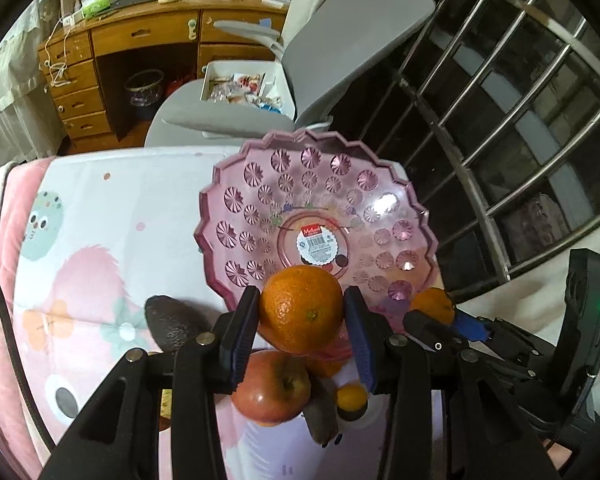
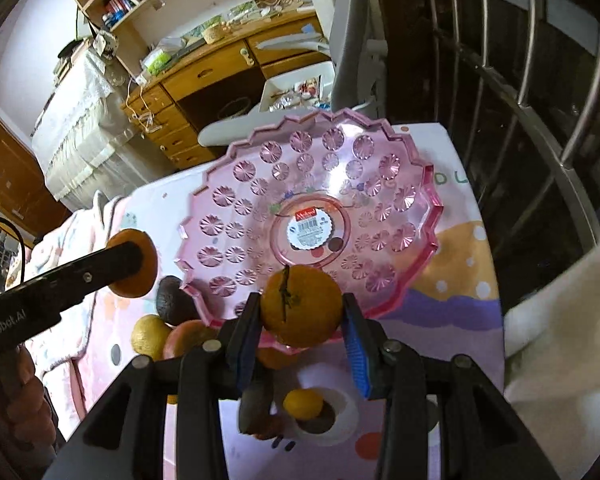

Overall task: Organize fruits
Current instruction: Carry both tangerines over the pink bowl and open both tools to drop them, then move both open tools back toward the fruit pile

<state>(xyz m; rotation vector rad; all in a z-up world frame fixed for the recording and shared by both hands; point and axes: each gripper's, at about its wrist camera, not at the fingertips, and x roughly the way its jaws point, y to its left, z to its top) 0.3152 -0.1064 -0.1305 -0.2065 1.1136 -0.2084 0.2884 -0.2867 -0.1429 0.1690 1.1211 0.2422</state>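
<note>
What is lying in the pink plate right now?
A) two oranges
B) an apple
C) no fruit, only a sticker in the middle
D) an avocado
C: the pink plate holds no fruit, only the sticker at its centre; each hand-held gripper, the left one and the right one, grips an orange above its near edge.

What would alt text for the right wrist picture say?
A gripper holds an orange over the near rim of an empty pink plate on a patterned cloth. At left, a second gripper holds another orange above loose fruit.
</note>
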